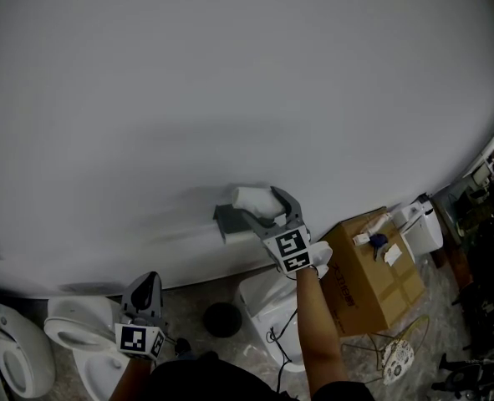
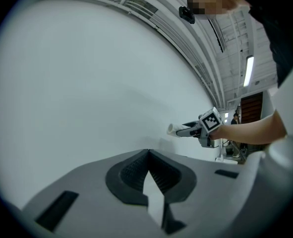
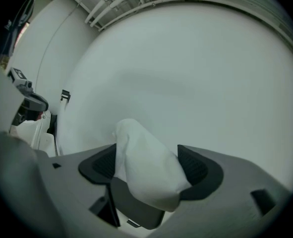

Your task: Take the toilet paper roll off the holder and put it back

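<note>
White ceramic at the far left of the head view: a rounded fixture [image 1: 4, 374] low on the floor [image 1: 355, 341], then a toilet bowl [image 1: 67, 328] beside it. Just right of the bowl, left gripper [image 1: 146, 289] held low, aimed at the pale wall [image 1: 230, 73], jaws closed tip to tip and empty, as plain in the left gripper view. Next along, a dark round thing [image 1: 222, 318] on the floor, too dim to identify. Above it, grey holder [image 1: 224, 221] fixed to the wall, bare of paper. Immediately right of the holder and a little higher, toilet paper roll [image 1: 252, 197], off the holder and close to the wall, clamped in the right gripper [image 1: 263, 200]. Ribbed pads pressed on either side of the roll in the right gripper view, paper soft and somewhat squashed, one end poking out past the jaws toward the wall. Whether roll or jaw touches the holder, not clear. Below that hand, another white fixture [image 1: 267, 299]. Right of the forearm, a taped cardboard box [image 1: 376, 274] with small items on top. Past it, a white appliance [image 1: 422, 230], then dark clutter along the right edge.
</note>
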Demonstrator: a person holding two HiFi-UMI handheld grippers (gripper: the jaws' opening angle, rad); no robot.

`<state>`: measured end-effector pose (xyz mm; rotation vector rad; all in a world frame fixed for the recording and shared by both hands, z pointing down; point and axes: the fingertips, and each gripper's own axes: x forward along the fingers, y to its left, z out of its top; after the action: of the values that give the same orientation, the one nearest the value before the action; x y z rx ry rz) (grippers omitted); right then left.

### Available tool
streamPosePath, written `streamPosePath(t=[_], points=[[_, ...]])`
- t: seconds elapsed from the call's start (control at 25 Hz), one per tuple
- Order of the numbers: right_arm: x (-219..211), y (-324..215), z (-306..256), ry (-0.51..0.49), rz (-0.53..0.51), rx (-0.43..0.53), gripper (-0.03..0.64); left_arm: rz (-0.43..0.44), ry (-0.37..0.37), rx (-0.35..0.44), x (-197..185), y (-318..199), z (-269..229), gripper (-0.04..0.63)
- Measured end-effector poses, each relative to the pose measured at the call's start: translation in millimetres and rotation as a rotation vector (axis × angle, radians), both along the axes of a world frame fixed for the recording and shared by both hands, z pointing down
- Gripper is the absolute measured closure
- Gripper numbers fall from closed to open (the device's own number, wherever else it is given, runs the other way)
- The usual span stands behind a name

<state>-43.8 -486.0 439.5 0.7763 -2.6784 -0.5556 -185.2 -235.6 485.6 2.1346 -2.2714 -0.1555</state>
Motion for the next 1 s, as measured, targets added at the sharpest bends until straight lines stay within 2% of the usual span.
streamPosePath(t=[0.56, 1.0], points=[[1.8, 19.5, -46.3, -0.071, -0.021, 0.090, 0.244, 0.001, 0.000, 0.000, -1.5, -0.6, 1.4, 0.592], [-0.4, 11.8, -29.4, -0.051, -0.025, 0.063, 0.244, 0.000, -0.002, -0.002, -0.5, -4.9, 0.3, 0.592]])
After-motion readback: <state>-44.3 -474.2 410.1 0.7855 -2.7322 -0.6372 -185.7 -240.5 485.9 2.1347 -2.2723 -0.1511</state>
